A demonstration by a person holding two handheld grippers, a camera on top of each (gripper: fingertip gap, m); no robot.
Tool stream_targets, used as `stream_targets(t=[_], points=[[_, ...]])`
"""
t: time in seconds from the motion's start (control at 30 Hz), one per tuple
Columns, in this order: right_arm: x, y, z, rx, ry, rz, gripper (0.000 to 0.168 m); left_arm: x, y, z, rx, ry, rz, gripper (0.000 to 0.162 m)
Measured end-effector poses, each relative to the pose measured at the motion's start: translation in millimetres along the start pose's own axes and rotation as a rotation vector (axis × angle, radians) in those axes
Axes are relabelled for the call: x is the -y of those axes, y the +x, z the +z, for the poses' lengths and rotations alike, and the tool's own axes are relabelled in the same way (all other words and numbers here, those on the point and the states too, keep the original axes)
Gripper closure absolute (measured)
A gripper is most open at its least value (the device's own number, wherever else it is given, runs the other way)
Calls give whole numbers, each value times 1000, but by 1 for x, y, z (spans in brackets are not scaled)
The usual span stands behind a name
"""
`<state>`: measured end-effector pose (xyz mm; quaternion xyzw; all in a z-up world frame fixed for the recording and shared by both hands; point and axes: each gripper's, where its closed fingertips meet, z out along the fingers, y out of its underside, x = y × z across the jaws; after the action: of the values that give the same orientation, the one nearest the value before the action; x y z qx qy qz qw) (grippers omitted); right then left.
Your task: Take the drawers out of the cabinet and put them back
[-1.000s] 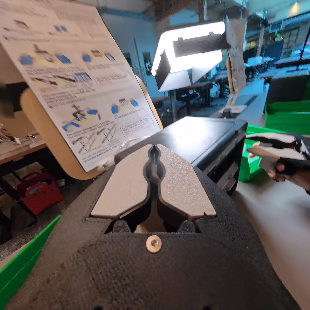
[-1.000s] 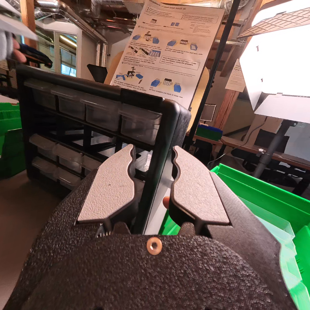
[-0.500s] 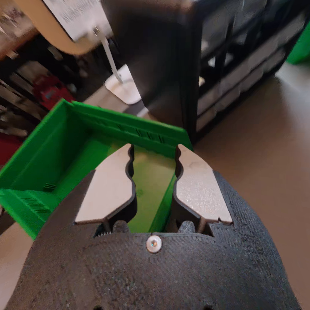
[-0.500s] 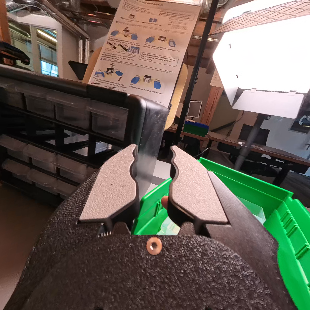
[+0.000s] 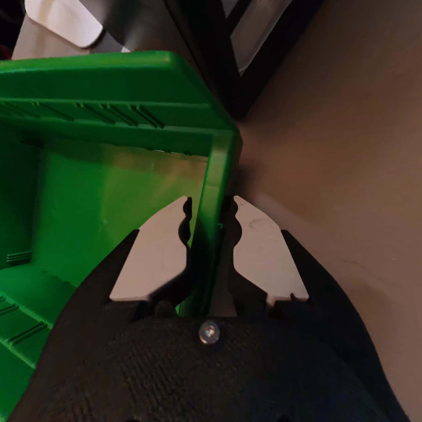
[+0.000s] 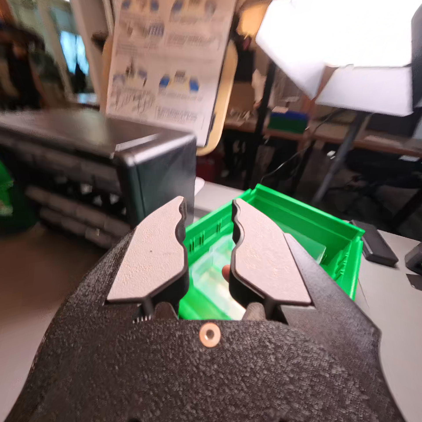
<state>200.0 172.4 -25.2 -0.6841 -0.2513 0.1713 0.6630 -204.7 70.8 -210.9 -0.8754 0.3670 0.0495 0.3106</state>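
In the left wrist view my left gripper is open and straddles the right wall of an empty green bin. One finger is inside the bin and one outside, both close to the wall. The black cabinet stands just beyond it. In the right wrist view my right gripper is open and empty above a second green bin that holds clear drawers. The cabinet is to its left, with clear drawers in its rows and some dark open slots. The view is blurred.
A poster on a wooden board stands behind the cabinet, and a bright light panel is at the upper right. Flat black objects lie right of the bin. A white stand base sits behind the left bin. Bare tan table lies right of it.
My left gripper opened, swung down from above the cabinet and now straddles the green bin's wall. My right gripper moved right from the cabinet's side to above the bin with drawers.
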Motion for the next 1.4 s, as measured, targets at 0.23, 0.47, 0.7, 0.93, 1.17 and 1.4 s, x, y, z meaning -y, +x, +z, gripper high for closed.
stream_targets(t=[0.23, 0.47, 0.7, 0.93, 1.17, 1.4], points=[[-145, -15, -33, 228, -719, -432, 105, -1, 29, -10, -47, 19, 174, 137], [-181, -10, -25, 213, -793, -664, 135, 1, 63, -23, -100, 74, 318, 136], [-176, -77, -62, 373, -809, -689, 140, 6, 60, -41, 43, 120, 346, 129], [-172, -138, -114, 423, -818, -801, 140, 76, 125, -83, -81, 371, 268, 132], [-103, -197, -164, 532, -471, -466, 144, 147, 228, -86, -603, 618, -220, 118], [-84, -45, -213, -261, -210, 38, 113, 188, 233, -46, -431, 677, -437, 109]])
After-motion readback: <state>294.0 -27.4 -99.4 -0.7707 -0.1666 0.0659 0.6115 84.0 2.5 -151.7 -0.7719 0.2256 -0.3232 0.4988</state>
